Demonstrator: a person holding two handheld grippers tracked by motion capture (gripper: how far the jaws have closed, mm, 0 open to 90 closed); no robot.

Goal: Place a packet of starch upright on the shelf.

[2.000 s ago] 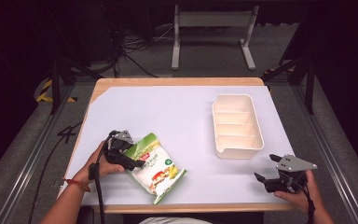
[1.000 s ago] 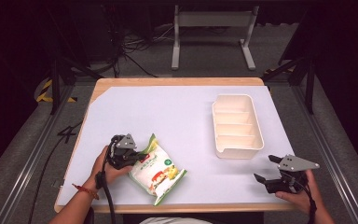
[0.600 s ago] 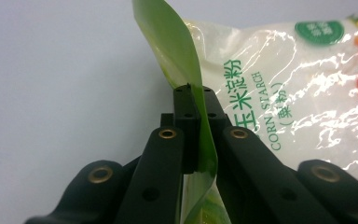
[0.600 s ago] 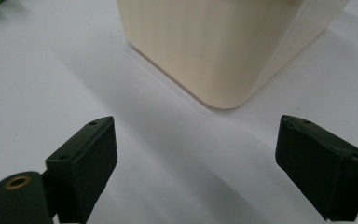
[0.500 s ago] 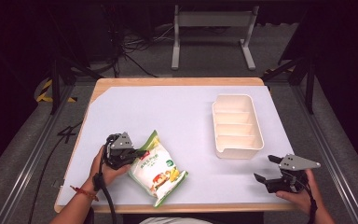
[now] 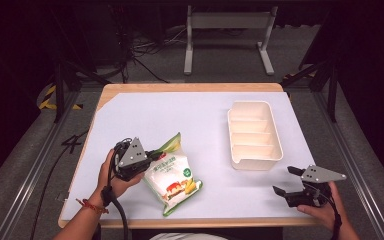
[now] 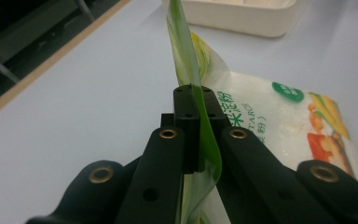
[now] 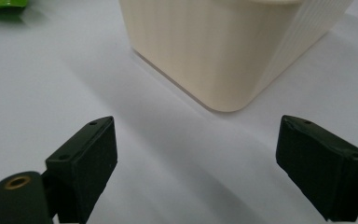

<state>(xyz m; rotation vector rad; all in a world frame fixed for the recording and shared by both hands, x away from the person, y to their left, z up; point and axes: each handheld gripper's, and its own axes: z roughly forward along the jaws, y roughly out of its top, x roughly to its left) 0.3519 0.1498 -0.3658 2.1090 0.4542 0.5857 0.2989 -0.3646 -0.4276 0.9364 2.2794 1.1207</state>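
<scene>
High view: the pouch [image 6: 172, 178] is laid diagonally on the surface [image 6: 200, 125], its green top toward the far left. That edge is pinched by the left gripper [image 6: 150, 155]. The right gripper [image 6: 286, 181] is held with fingers apart.

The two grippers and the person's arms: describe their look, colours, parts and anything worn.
Each handheld tool is black. The left claw and the right claw each carry a grey three-cornered plate on top. In the gripper views the flat black jaws show small screw holes and brass-coloured rivets at the joints. A black cable trails from the left one. The left wrist wears a red string bracelet. Both forearms are sleeveless.
</scene>
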